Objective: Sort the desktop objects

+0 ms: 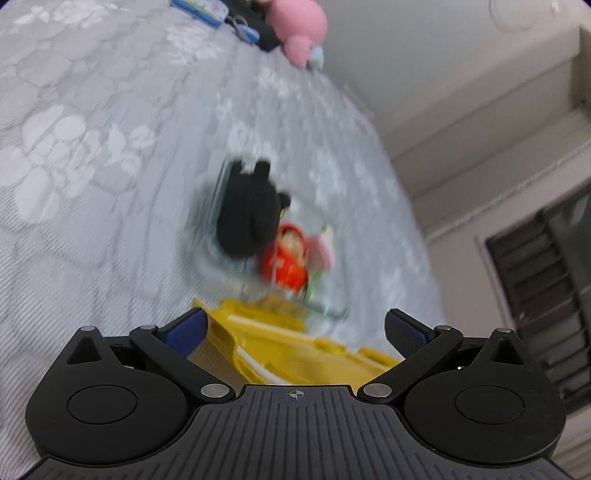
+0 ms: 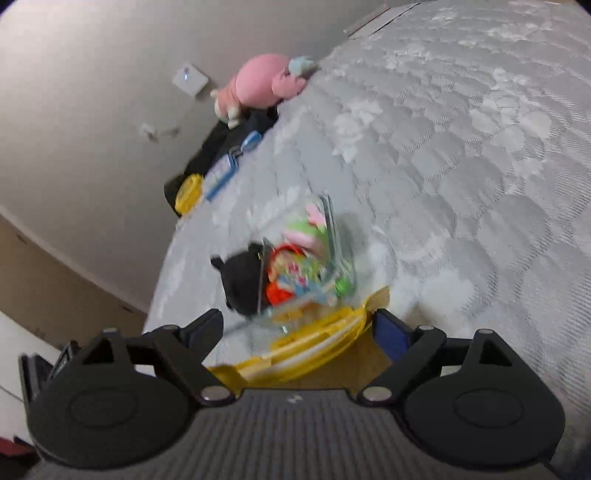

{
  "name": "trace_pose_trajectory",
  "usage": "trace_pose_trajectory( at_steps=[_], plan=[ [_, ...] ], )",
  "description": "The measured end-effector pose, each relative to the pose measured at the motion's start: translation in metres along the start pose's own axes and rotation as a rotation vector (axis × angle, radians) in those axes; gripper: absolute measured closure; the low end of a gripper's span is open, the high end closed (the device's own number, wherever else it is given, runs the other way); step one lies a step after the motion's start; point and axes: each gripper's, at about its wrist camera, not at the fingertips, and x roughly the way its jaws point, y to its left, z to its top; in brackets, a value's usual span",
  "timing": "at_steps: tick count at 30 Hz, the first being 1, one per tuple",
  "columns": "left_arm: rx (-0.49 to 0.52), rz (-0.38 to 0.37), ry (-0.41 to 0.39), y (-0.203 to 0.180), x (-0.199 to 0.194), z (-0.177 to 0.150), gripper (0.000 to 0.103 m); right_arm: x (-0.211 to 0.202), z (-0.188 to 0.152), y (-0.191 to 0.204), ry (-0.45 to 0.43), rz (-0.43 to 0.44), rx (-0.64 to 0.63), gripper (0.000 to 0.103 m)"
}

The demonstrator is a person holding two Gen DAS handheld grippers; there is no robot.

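Left wrist view:
Left gripper (image 1: 293,334): its jaws were spread wide, with nothing pinched between them.
Yellow lid (image 1: 291,345): it lay flat on the grey bedcover (image 1: 92,184), right under and between the open jaws. Whether a finger touched it could not be told.
Clear box (image 1: 273,254): it sat just past the lid, straight ahead of the jaws. The picture was blurry here.
Toys in the box: a black toy (image 1: 247,214) was at the far end and a red doll (image 1: 288,260) was nearer.
Far things: a pink plush toy (image 1: 295,26) sat at the far edge of the bedcover.

Right wrist view:
Right gripper (image 2: 297,330): its jaws were spread too, and held nothing.
Yellow lid (image 2: 310,350): it ran sideways across the gap between the jaws, long side going from finger to finger.
Clear box (image 2: 295,273): it sat straight ahead, touching or just beside the lid.

Key point: both grippers looked about equally close to the lid, so either could probably close on it.
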Motion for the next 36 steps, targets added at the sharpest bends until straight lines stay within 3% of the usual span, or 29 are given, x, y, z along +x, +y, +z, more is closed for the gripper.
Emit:
trace_pose_trajectory(
  at_steps=[4, 10, 20, 23, 30, 32, 36],
  plan=[
    [-0.003, -0.048, -0.052, 0.000, 0.003, 0.011, 0.000, 0.012, 0.014, -0.002, -0.067, 0.056, 0.058, 0.005],
    [-0.074, -0.119, -0.098, 0.014, 0.013, 0.029, 0.000, 0.028, 0.029, -0.010, -0.157, 0.091, 0.109, 0.003],
    [-0.104, -0.133, -0.128, 0.021, 0.021, 0.040, 0.000, 0.060, 0.033, 0.015, -0.243, 0.058, -0.030, 0.005],
    [-0.098, -0.134, -0.129, 0.021, 0.021, 0.039, 0.000, 0.062, 0.029, 0.026, -0.320, -0.001, -0.124, 0.005],
    [-0.109, -0.151, -0.140, 0.030, 0.026, 0.039, 0.000, 0.065, 0.016, 0.048, -0.551, -0.234, -0.411, 0.007],
    [-0.125, -0.154, -0.138, 0.034, 0.028, 0.040, 0.000, 0.065, 0.016, 0.050, -0.561, -0.284, -0.433, 0.007],
    [-0.078, -0.050, -0.093, 0.031, 0.037, 0.038, 0.000, 0.035, 0.022, 0.050, -0.484, -0.349, -0.355, 0.008]
  ],
)
